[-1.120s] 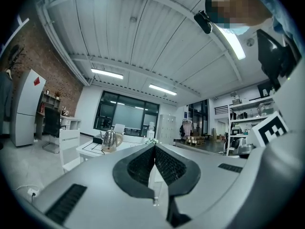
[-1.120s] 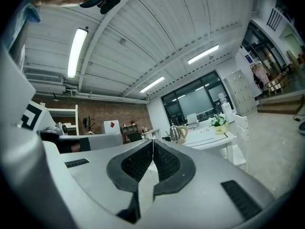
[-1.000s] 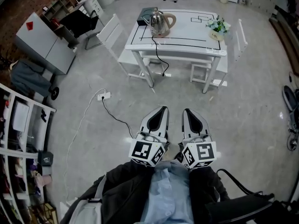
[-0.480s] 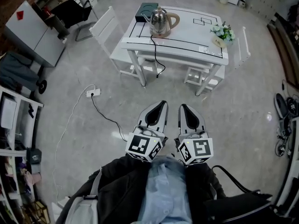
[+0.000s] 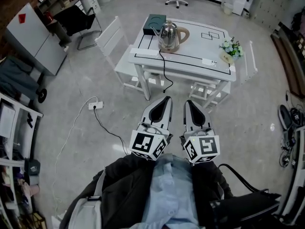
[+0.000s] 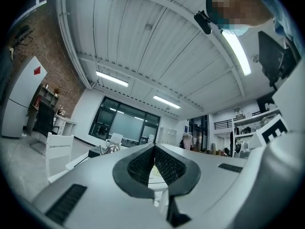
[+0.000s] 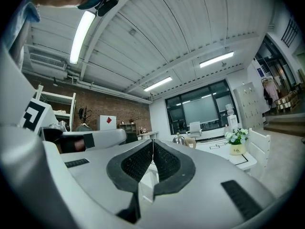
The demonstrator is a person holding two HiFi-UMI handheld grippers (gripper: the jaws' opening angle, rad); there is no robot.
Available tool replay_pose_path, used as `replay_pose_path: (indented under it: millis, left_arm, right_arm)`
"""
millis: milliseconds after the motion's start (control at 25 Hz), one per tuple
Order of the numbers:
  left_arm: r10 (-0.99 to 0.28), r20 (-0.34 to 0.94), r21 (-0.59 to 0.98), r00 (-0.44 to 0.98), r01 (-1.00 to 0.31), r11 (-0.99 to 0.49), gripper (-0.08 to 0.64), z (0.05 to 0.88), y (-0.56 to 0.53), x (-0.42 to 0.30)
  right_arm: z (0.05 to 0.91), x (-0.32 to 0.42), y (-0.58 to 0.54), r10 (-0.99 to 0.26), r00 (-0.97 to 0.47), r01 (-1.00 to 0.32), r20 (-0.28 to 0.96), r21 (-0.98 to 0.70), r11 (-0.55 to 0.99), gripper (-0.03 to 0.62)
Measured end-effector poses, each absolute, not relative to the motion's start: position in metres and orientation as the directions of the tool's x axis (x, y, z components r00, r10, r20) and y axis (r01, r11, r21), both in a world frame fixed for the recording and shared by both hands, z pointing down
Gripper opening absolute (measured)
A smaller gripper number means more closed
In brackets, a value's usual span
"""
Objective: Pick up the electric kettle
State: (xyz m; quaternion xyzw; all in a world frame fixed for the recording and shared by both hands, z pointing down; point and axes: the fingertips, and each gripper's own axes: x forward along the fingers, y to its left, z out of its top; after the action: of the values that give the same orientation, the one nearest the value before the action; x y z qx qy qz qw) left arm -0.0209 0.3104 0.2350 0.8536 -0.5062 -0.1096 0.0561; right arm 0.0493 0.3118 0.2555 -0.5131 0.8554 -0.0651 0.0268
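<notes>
- Head view: the electric kettle (image 5: 170,35) stands on the white table (image 5: 209,46), toward its far-left corner. Its cord (image 5: 165,73) hangs off the table's near edge.
- The left gripper (image 5: 165,100) and right gripper (image 5: 190,103) are both clenched on nothing. They are held side by side, well short of the table, likely mid-approach.

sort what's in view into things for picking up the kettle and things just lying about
For the job: electric kettle, its power cord, white table under it, left gripper, right gripper (both shut, empty).

Lying about: dark box beside the kettle, flower pot, white chair, power strip on the floor.
</notes>
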Motion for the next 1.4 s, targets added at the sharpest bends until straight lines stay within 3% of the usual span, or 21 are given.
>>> replay_pose_path:
  millis: [440,1400]
  left_arm:
    - [-0.875,-0.091,0.256,0.475,-0.838,-0.482,0.008,0.256,0.278,-0.053]
    - [-0.878,0.099,0.244,0.468,-0.867,-0.435,0.008,0.307,0.168,-0.011]
  right_arm:
    - [0.27,0.028,0.278,-0.895,-0.44,-0.893,0.074,-0.142,0.427,0.017]
    - [0.321,0.059,0.163,-0.863,-0.478,-0.866,0.163,-0.252,0.432,0.017]
